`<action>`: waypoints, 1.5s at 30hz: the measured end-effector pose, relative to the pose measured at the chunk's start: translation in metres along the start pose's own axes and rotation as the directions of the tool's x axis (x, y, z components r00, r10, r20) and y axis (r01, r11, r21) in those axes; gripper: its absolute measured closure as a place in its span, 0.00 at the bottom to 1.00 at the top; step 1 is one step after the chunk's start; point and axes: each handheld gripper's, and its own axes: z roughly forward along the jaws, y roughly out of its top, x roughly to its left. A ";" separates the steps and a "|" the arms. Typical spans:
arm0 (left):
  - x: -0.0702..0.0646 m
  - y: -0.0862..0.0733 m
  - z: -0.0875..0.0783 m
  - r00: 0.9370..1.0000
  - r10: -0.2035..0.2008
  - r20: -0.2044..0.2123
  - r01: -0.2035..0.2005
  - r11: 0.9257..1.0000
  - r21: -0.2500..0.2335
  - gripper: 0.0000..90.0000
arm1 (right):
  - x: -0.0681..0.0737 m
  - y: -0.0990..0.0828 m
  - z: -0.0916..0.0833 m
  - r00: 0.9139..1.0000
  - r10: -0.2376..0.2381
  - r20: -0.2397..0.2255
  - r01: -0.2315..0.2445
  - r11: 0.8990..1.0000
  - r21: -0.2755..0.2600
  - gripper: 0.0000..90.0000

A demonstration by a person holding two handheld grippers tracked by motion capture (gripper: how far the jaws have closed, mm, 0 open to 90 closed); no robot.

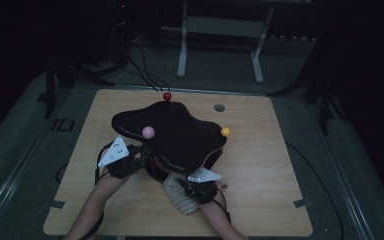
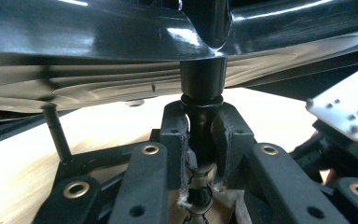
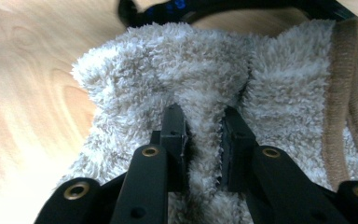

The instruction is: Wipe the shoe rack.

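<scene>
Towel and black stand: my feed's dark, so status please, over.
Left gripper shut on black stand's post. Right gripper shut on fluffy towel at table's near edge. Nothing in the way.

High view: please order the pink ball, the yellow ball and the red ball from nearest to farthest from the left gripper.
From the left gripper:
1. pink ball, just above it.
2. yellow ball, at the black shape's right edge.
3. red ball, at the far edge; close to the yellow.

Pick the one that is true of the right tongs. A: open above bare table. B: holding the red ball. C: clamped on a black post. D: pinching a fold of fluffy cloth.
D: in the right gripper view the right tongs have both jaws pressed into a raised fold of the fluffy cream towel.
</scene>
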 end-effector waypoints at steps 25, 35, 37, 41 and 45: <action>0.001 0.000 0.000 1.000 -0.012 0.004 0.012 1.000 0.001 0.83 | 0.029 0.022 0.032 0.989 -0.149 -0.017 0.150 0.988 0.035 0.60; 0.002 0.000 0.000 1.000 -0.015 0.011 0.015 1.000 0.002 0.83 | 0.020 0.012 0.021 0.980 -0.196 -0.032 0.197 0.980 0.029 0.60; 0.002 0.000 0.000 1.000 -0.016 0.013 0.016 1.000 -0.001 0.83 | 0.016 0.009 0.017 0.979 -0.203 -0.032 0.204 0.978 0.035 0.60; 0.003 0.000 0.000 1.000 -0.021 0.016 0.021 1.000 -0.001 0.83 | 0.010 0.005 0.011 0.978 -0.206 -0.032 0.207 0.978 0.039 0.60; 0.002 0.000 0.000 1.000 -0.019 0.015 0.019 1.000 0.001 0.83 | 0.003 0.000 0.005 0.979 -0.203 -0.020 0.204 0.978 0.036 0.60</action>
